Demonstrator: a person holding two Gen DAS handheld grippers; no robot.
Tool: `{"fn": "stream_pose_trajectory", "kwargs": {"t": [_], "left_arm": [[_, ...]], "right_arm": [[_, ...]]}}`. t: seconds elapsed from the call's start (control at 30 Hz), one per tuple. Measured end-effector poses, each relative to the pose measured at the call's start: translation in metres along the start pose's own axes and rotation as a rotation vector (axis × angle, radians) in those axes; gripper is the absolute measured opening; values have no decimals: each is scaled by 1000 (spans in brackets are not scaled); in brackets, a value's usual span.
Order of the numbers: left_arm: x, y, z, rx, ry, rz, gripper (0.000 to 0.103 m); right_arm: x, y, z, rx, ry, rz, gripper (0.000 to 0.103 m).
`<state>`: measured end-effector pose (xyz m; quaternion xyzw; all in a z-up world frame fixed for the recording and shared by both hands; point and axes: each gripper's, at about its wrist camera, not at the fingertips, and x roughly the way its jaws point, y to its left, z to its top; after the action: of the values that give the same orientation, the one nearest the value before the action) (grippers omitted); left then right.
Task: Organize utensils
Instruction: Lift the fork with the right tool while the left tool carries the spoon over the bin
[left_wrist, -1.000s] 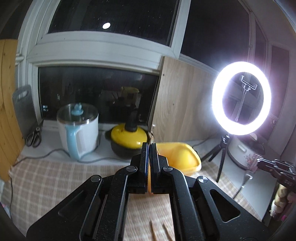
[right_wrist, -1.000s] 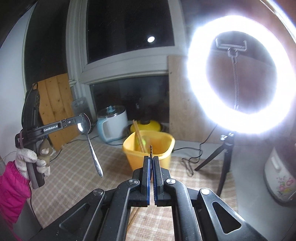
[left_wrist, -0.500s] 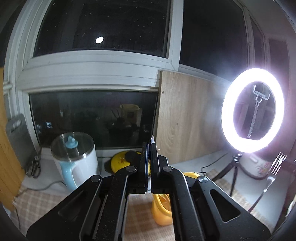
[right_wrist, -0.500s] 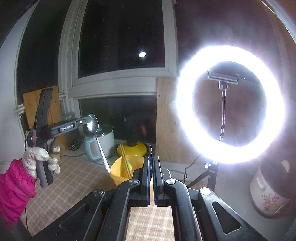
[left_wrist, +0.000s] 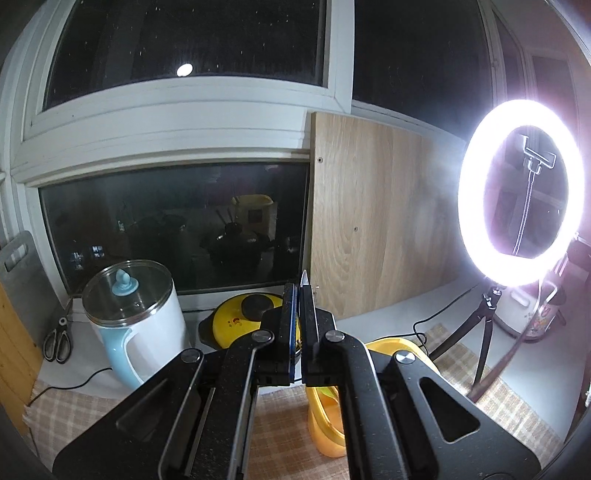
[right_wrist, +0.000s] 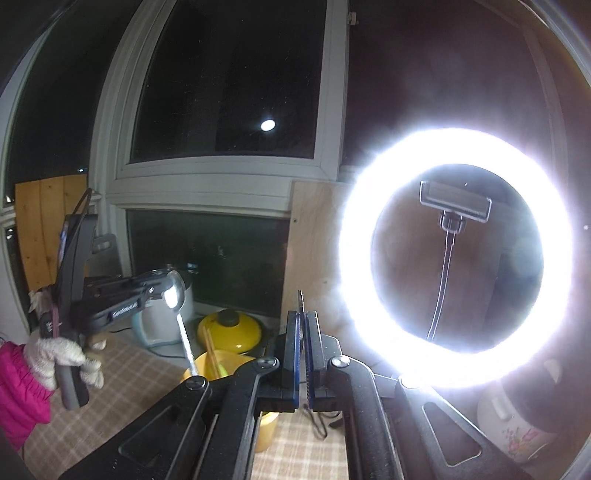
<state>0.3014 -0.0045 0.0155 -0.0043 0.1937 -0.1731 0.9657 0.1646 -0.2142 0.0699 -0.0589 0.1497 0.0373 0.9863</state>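
Both grippers have risen: left gripper (left_wrist: 300, 295) pinches a spoon (right_wrist: 180, 317) above the yellow bin (right_wrist: 207, 363); right gripper (right_wrist: 303, 325) jaws clamp a thin utensil (right_wrist: 301, 300).

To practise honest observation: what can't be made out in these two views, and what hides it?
Right wrist view: the thin metal utensil in the right gripper shows edge-on; its type is unclear.
Right wrist view: the right gripper covers most of the yellow bin, hiding most contents.
Left wrist view: the right gripper is out of frame.
Right wrist view: ring light glare hazes the wooden board.
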Motion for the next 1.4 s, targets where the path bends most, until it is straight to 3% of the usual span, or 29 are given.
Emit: {"fn": "stream_pose_trajectory", "kwargs": {"t": [0.4,0.67,1.4], "left_arm": [[9,1,-12,-14,29,-11,0],[15,0,-17,-19,43,-14,0],[32,-12,-29,-25,112,-35,1]], "right_arm": [[46,20,-2,-94,-6,-88,0],[75,26,-23,-79,66,-62,0],[91,25,-55,41,206,69,2]]}}
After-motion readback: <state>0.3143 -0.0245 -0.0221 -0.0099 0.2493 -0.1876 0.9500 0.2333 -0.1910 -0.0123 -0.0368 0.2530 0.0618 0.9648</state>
